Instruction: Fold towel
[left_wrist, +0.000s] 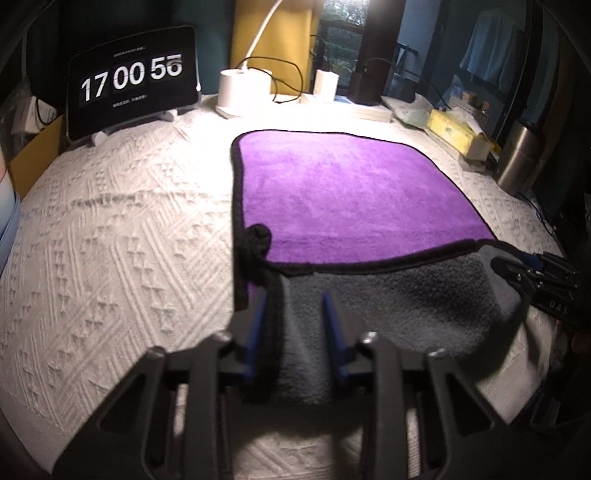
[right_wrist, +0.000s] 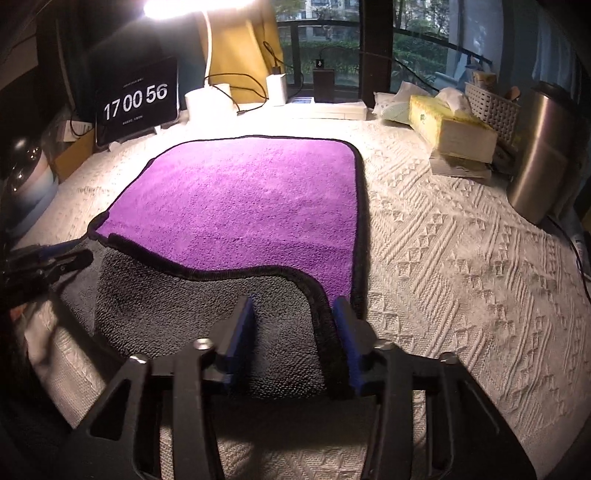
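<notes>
Two near corners of the purple-and-grey towel sit turned back, grey side up, on the white textured bedspread. My left gripper straddles the left folded hem with its blue fingers apart, gripping nothing. My right gripper is likewise spread over the right black-trimmed corner. I'd close both on the doubled hem, lift together, and carry it evenly toward the clock tablet so the far edges meet squarely.

Both wrist views low, forward, sharing towel.
</notes>
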